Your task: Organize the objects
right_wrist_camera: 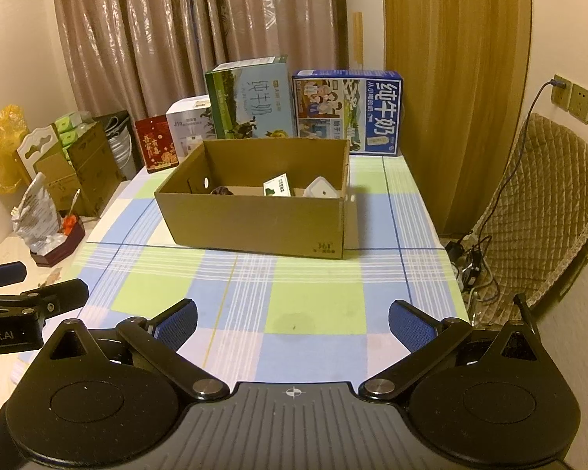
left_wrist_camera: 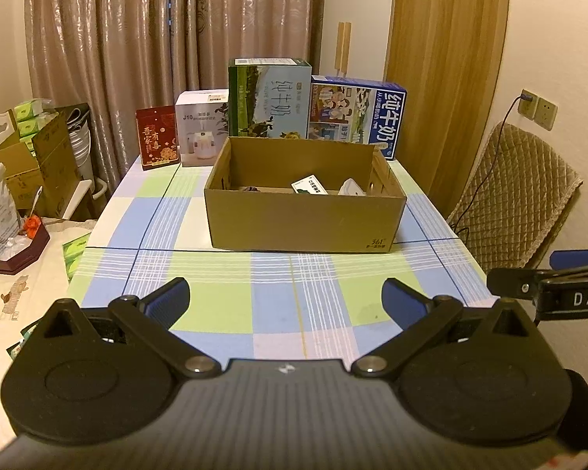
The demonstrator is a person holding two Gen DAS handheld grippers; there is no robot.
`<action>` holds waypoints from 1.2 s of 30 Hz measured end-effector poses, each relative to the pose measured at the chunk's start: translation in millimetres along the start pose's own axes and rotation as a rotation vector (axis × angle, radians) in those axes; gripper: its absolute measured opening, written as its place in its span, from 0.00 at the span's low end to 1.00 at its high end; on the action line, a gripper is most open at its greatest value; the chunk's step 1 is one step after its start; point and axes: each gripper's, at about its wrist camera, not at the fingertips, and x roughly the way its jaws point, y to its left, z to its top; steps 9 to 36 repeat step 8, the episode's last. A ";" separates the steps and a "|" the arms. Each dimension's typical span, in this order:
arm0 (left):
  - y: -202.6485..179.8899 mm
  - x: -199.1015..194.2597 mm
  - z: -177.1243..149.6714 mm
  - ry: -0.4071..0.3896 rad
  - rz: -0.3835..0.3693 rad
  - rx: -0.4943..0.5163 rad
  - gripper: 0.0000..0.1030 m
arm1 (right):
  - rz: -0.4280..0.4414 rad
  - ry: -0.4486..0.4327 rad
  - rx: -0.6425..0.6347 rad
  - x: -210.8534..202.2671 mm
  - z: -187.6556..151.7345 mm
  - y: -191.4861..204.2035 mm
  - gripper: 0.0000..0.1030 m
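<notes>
While the open cardboard box (left_wrist_camera: 305, 217) sits mid-table on the checked tablecloth (left_wrist_camera: 215, 293), it holds a small green-and-white packet (left_wrist_camera: 309, 185), a white squarish item (left_wrist_camera: 351, 187) to the packet's right and a dark object (right_wrist_camera: 220, 190) to its left, too small to identify. Behind the box, along the far edge, stand a red gift box (left_wrist_camera: 155, 138), a white appliance box (left_wrist_camera: 202, 129), a green milk carton box (left_wrist_camera: 269, 98) and a blue milk carton box (left_wrist_camera: 358, 111). Near edge: left gripper (left_wrist_camera: 285, 299) hovers over the cloth, jaws spread wide, nothing between them; right gripper (right_wrist_camera: 292, 323) likewise spread wide and empty, just beside it on the right. A quilted chair (right_wrist_camera: 545, 211) stands right of the table; cluttered cartons (left_wrist_camera: 39, 160) left.
</notes>
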 end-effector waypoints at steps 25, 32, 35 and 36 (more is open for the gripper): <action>1.1 -0.6 0.0 -0.009 -0.001 -0.018 0.99 | -0.001 -0.001 0.001 -0.2 0.4 -0.1 0.98; 1.1 -0.6 0.0 -0.009 -0.001 -0.018 0.99 | -0.001 -0.001 0.001 -0.2 0.4 -0.1 0.98; 1.1 -0.6 0.0 -0.009 -0.001 -0.018 0.99 | -0.001 -0.001 0.001 -0.2 0.4 -0.1 0.98; 1.1 -0.6 0.0 -0.009 -0.001 -0.018 0.99 | -0.001 -0.001 0.001 -0.2 0.4 -0.1 0.98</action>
